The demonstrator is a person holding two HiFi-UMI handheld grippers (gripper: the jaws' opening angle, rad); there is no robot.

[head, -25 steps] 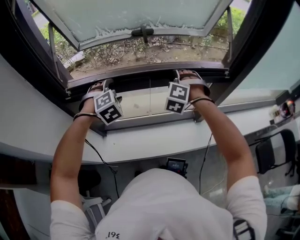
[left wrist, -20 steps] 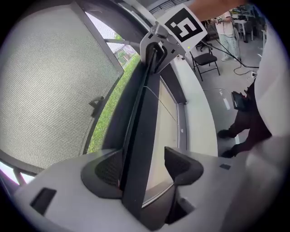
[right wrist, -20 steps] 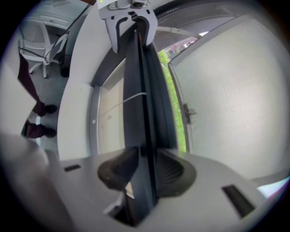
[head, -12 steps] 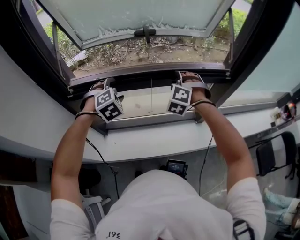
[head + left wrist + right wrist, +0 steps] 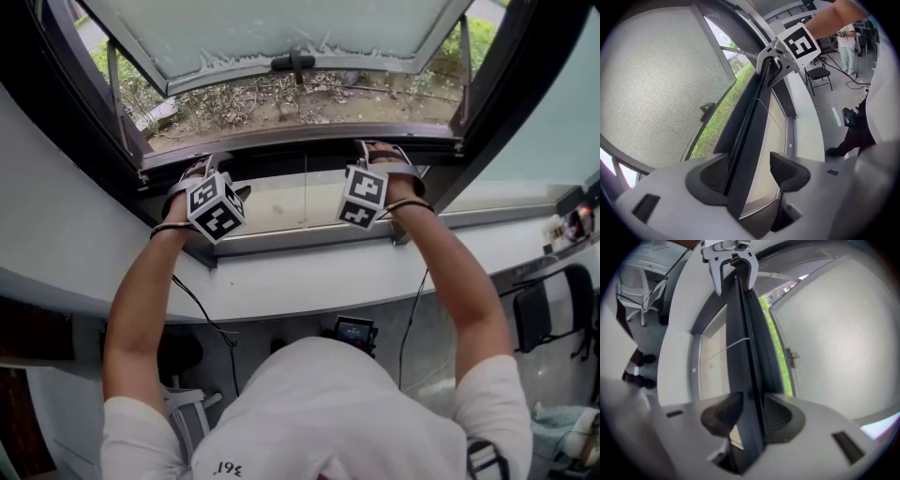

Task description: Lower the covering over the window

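Observation:
The covering's dark bottom bar [image 5: 300, 161] runs level along the lower edge of the window opening. My left gripper [image 5: 201, 178] holds its jaws around the bar [image 5: 750, 140]; the left pad [image 5: 710, 174] touches it and the right pad [image 5: 790, 171] stands off with a gap, so this gripper [image 5: 750, 174] is open. My right gripper [image 5: 377, 157] is shut on the same bar [image 5: 743, 333], which is pinched between both pads at the gripper [image 5: 749, 417]. Each gripper shows at the bar's far end in the other's view: the right gripper [image 5: 774, 52], the left gripper [image 5: 732, 261].
The frosted window sash [image 5: 281, 28] is swung outward, its handle [image 5: 292, 63] over soil and plants. A pale panel [image 5: 272, 202] with a thin cord [image 5: 305, 197] lies under the bar. A white sill [image 5: 309, 272] curves below; a chair [image 5: 544, 305] stands at right.
Both grippers stay on the bar in nearly the same places; the view has shifted a little and nothing else has visibly moved.

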